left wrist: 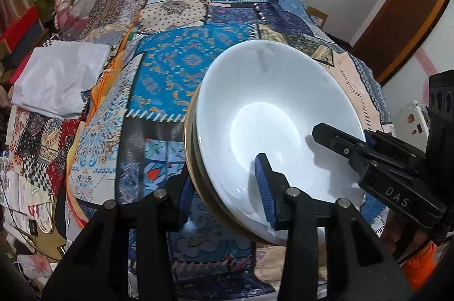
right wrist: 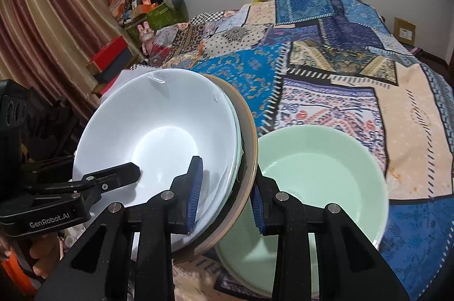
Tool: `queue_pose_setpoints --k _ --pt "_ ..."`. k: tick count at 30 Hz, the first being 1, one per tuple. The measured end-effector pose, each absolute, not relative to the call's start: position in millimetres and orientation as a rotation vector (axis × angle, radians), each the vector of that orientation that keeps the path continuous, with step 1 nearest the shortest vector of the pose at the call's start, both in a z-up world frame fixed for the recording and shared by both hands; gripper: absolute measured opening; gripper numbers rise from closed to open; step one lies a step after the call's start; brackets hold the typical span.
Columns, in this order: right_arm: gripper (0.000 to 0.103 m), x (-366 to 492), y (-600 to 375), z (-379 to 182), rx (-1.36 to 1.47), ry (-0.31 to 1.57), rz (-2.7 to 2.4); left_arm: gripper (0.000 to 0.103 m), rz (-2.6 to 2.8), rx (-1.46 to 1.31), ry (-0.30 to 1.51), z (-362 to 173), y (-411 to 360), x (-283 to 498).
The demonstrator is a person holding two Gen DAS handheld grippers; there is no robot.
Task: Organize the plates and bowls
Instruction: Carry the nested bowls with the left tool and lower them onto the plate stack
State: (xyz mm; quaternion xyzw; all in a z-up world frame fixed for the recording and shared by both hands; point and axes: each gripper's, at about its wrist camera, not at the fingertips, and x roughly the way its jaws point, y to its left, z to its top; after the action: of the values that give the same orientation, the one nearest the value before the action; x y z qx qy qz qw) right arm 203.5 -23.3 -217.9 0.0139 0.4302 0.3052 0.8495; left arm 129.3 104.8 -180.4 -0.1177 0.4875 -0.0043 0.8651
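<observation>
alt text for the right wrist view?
Both grippers clamp opposite rims of a tilted stack: a white bowl nested over a tan plate, held above a patchwork quilt. A mint-green bowl sits on the quilt, right of the stack.

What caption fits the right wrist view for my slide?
Both grippers, right and left, clamp a stack of white bowls on a tan plate beside a pale green bowl.

The left gripper (left wrist: 224, 193) pinches the near edge of a stack of dishes. A white bowl (left wrist: 272, 113) sits on top, with a tan plate (left wrist: 189, 136) under it. The right gripper (left wrist: 326, 135) reaches into the bowl from the right. A patchwork blanket (left wrist: 170, 65) lies underneath.
</observation>
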Motion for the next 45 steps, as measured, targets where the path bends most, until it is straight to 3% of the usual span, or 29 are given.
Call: queue_pose_setpoints --k 27,45 --pt "0.029 205 -109 -225 0.111 0.918 0.522 0.041 -0.134 -0.170 1.070 -189 15 162" --pt "0.029 218 -125 -252 0.138 0.986 0.488 0.041 -0.159 -0.154 1.136 -221 1 186"
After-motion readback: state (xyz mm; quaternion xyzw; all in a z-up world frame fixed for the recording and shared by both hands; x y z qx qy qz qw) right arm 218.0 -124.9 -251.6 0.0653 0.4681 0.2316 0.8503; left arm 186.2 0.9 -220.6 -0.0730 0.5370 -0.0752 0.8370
